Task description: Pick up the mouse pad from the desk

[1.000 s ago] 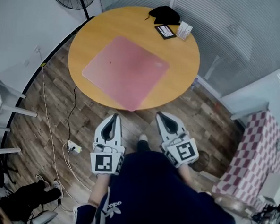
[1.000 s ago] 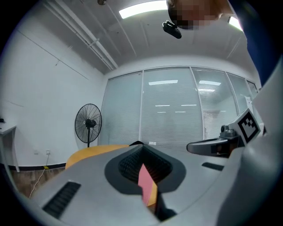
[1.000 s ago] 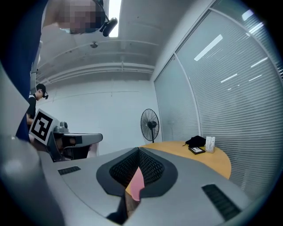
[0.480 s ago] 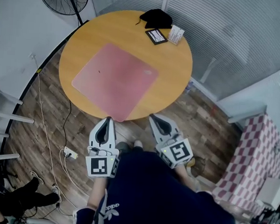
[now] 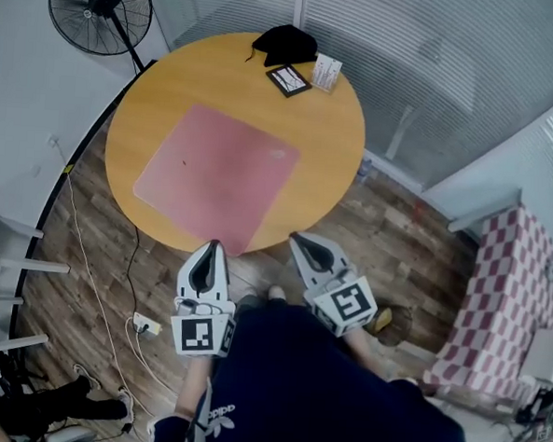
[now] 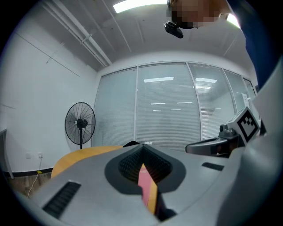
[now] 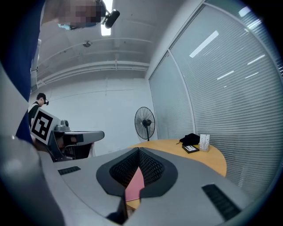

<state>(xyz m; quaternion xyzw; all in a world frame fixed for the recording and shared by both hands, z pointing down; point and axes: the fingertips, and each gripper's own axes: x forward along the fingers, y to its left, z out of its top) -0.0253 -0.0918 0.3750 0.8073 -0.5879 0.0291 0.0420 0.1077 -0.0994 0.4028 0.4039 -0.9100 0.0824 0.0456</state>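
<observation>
A pink square mouse pad [image 5: 219, 174] lies flat on the round wooden table [image 5: 333, 135], with one corner reaching the near rim. My left gripper [image 5: 210, 246] is shut and empty, held about level, its tip at the table's near edge just short of that corner. My right gripper [image 5: 296, 236] is to its right, also shut and empty, just off the rim. In the left gripper view a sliver of the mouse pad [image 6: 145, 181] shows through the closed left gripper [image 6: 142, 146]. The right gripper view shows the mouse pad [image 7: 135, 185] the same way, beyond the right gripper [image 7: 138, 151].
At the table's far side lie a black pouch [image 5: 286, 40], a small dark tablet [image 5: 288, 80] and a white card stand [image 5: 326, 74]. A standing fan [image 5: 100, 8] is at the far left. A cable and power strip [image 5: 146, 325] lie on the floor; blinds line the glass wall.
Both grippers have come forward together to the table's near edge, still shut. The mouse pad has not moved on the table.
</observation>
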